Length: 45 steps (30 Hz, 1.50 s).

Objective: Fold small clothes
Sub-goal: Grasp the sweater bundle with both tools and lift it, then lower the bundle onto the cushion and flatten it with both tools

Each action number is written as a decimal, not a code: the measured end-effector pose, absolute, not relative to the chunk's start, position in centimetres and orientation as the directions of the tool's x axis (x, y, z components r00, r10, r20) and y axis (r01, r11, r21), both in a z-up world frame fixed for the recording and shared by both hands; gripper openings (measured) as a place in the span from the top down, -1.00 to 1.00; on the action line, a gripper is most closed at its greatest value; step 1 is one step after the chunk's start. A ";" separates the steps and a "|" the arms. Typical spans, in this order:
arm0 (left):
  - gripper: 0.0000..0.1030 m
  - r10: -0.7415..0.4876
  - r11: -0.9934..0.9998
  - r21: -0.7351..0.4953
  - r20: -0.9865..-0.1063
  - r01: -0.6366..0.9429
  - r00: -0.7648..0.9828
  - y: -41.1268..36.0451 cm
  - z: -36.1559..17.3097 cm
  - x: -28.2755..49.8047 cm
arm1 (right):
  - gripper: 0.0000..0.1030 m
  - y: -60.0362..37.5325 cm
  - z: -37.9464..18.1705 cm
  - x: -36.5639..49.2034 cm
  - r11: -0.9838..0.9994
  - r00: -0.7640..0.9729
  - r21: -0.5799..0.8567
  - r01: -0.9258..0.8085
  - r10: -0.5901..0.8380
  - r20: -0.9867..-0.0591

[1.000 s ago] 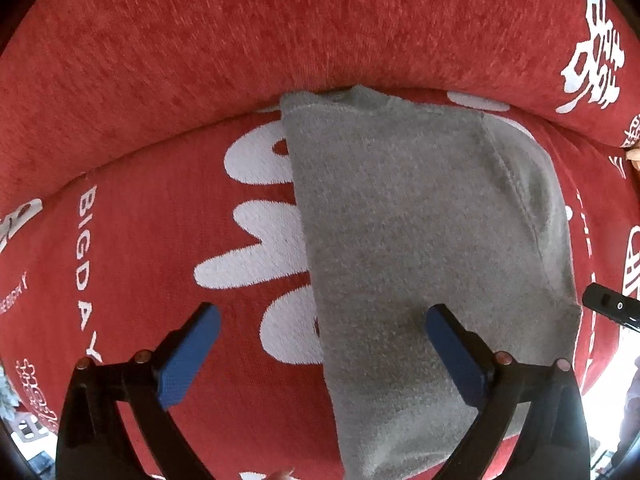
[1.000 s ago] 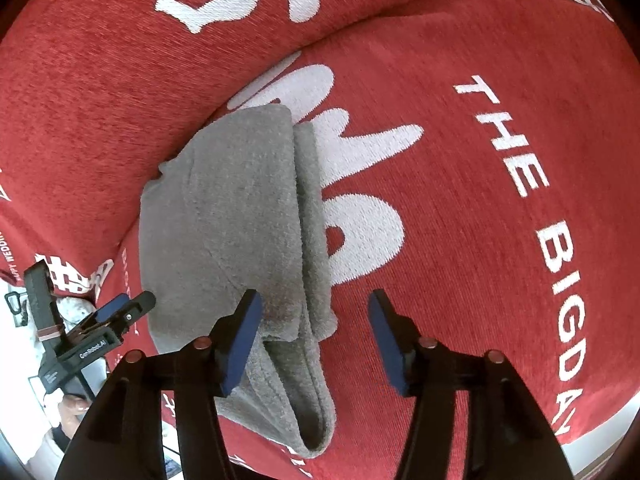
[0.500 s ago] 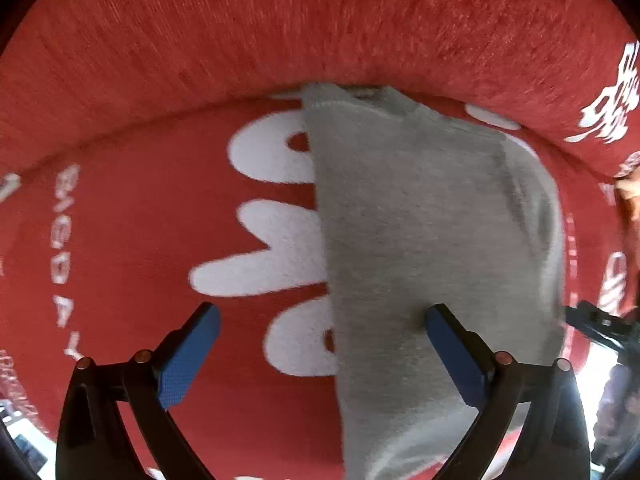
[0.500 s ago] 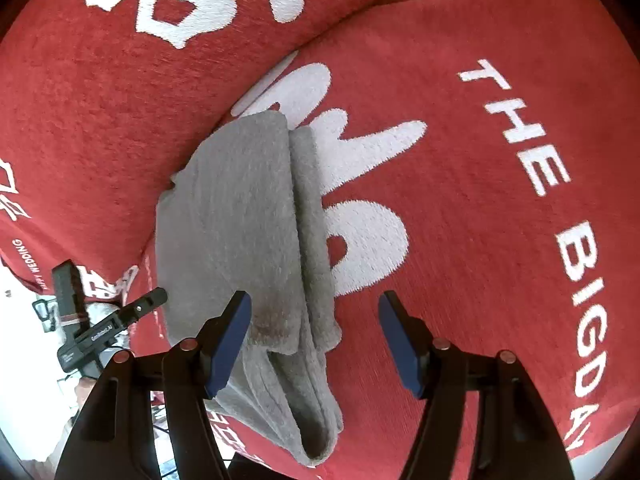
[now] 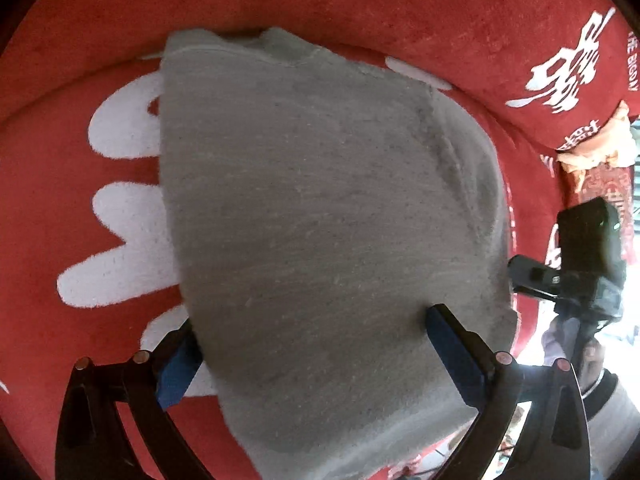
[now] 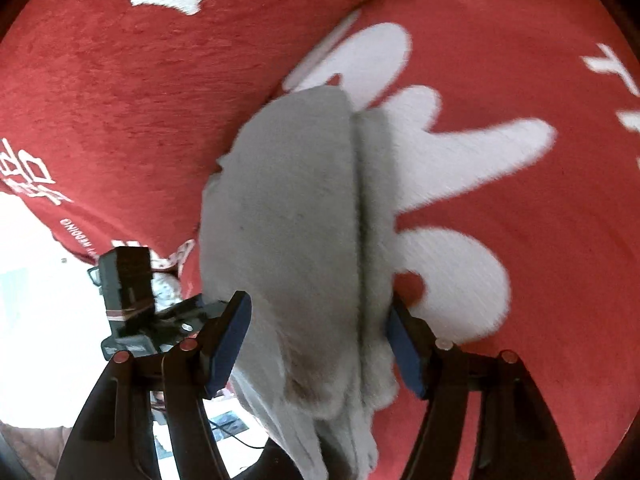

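A grey fleece garment [image 5: 312, 200] lies folded lengthwise on a red cushion cover [image 5: 80, 240] with white lettering. My left gripper [image 5: 308, 332] is low over its near end, jaws wide open. The left pad sits at the cloth's left edge and the right pad rests on top of the cloth. In the right wrist view the same garment [image 6: 296, 208] shows two stacked layers with a seam between them. My right gripper [image 6: 318, 308] stands open astride that end, cloth between the pads, which do not pinch it.
The red cover [image 6: 540, 240] rises into a padded back behind the garment. Each view shows the other gripper's black body at the cushion's edge [image 5: 580, 248] [image 6: 128, 292]. A person's sleeve [image 5: 608, 400] is at lower right, with bright floor beyond the cushion.
Both grippers tilted down and sank toward the garment, which now fills more of each view. The right jaws spread a little wider and now straddle the cloth's end.
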<state>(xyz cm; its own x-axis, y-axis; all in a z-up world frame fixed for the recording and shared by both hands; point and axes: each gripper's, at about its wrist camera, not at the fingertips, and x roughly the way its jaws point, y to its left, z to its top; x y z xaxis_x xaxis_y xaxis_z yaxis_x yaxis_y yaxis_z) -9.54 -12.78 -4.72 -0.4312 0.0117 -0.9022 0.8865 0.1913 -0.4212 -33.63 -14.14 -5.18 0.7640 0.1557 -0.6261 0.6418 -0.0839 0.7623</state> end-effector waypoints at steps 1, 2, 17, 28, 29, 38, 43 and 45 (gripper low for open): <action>-1.00 0.008 0.190 -0.417 -0.905 0.889 -0.426 -12.9 -4.8 -9.8 | -0.39 -14.3 -5.3 -33.2 -0.080 0.779 0.778 0.623 0.164 -0.606; -1.00 0.003 0.193 -0.414 -0.906 0.890 -0.422 -12.9 -4.9 -9.9 | -0.38 -14.4 -5.4 -32.5 -0.074 0.795 0.797 0.599 0.178 -0.580; 0.03 -0.135 0.228 -0.508 -0.862 0.831 -0.489 -10.0 -1.0 -5.7 | 0.37 -11.8 -3.0 -29.1 -0.160 0.850 0.835 0.526 0.130 -0.511; 0.03 -0.197 0.205 -0.540 -0.839 0.816 -0.507 -2.9 5.2 0.3 | 0.37 -8.4 1.8 -25.8 -0.130 0.882 0.875 0.467 0.140 -0.450; 0.03 -0.196 0.206 -0.532 -0.845 0.821 -0.498 -2.4 5.4 0.6 | 0.37 -8.2 1.9 -25.5 -0.125 0.882 0.876 0.466 0.146 -0.448; 0.03 -0.165 0.297 -0.454 -0.891 0.840 -0.423 3.9 2.2 6.7 | 0.37 -4.5 -1.8 -19.6 -0.161 0.862 0.855 0.493 0.225 -0.454; 0.02 -0.149 0.350 -0.374 -0.928 0.859 -0.343 6.1 0.5 8.9 | 0.30 -4.4 -2.4 -18.9 -0.083 0.740 0.749 0.657 0.261 -0.620; 0.02 -0.177 0.360 -0.355 -0.934 0.863 -0.310 6.9 1.1 9.8 | 0.23 -4.8 -1.4 -19.9 -0.019 0.639 0.655 0.756 0.240 -0.731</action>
<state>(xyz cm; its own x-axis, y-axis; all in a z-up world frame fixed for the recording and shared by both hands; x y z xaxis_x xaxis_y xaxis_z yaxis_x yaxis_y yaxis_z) 9.78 6.92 1.14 -0.3102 -0.1766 -0.9341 0.8632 0.3595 -0.3545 -19.88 -4.76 -1.38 0.6393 0.2400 -0.7306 0.7556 -0.0194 0.6548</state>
